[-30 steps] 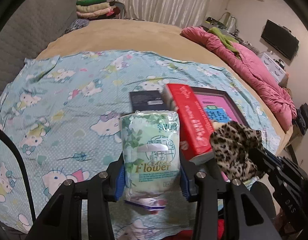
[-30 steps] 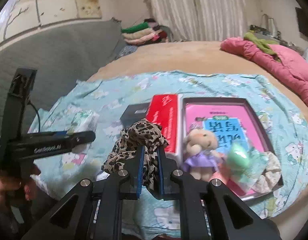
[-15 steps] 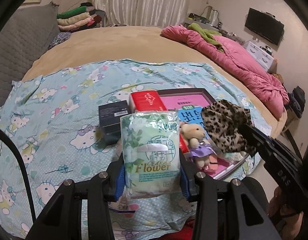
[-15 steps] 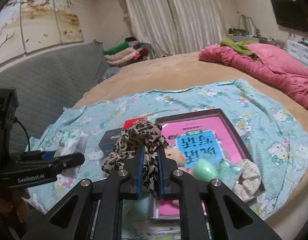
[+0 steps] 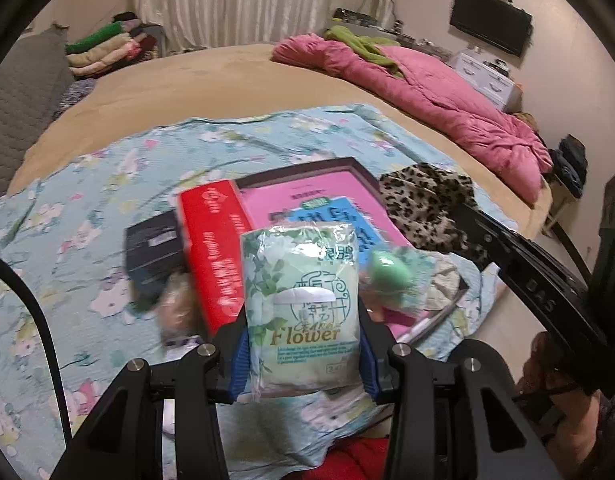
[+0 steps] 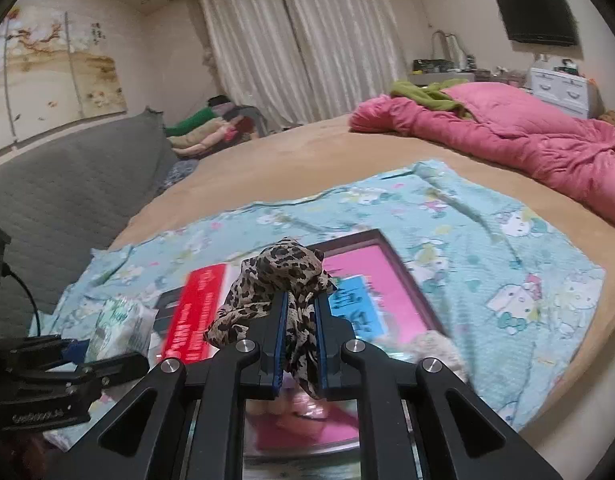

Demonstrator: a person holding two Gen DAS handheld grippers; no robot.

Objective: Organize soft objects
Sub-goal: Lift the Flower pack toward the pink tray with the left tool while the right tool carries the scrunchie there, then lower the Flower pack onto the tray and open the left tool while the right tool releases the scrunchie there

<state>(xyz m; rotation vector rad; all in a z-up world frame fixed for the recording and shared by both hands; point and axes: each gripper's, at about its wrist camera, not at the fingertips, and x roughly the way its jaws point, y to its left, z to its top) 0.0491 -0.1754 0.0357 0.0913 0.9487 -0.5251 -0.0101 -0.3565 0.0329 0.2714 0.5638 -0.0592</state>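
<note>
My left gripper [image 5: 303, 350] is shut on a green "Flower" tissue pack [image 5: 301, 312], held above the bed's near edge. My right gripper [image 6: 299, 320] is shut on a leopard-print cloth [image 6: 283, 276], which also shows at the right of the left wrist view as the leopard cloth [image 5: 427, 208]. Below both lies a dark-rimmed box lid [image 5: 307, 170] with a pink and blue inside. A green soft ball [image 5: 387, 272] and a pale scrunchie [image 5: 443, 280] rest in it. A blurred plush toy [image 5: 175, 300] shows left of the pack.
A red box [image 5: 211, 240] and a black box [image 5: 153, 248] lie on the Hello Kitty sheet [image 6: 507, 272]. A pink quilt [image 6: 507, 140] lies along the bed's right side. Folded clothes [image 5: 103, 46] are stacked at the far left. A hand [image 5: 555, 376] holds the right gripper.
Both grippers have swung to the right over the bed, each keeping its hold. The box lid and red box have slid left and nearer in both views.
</note>
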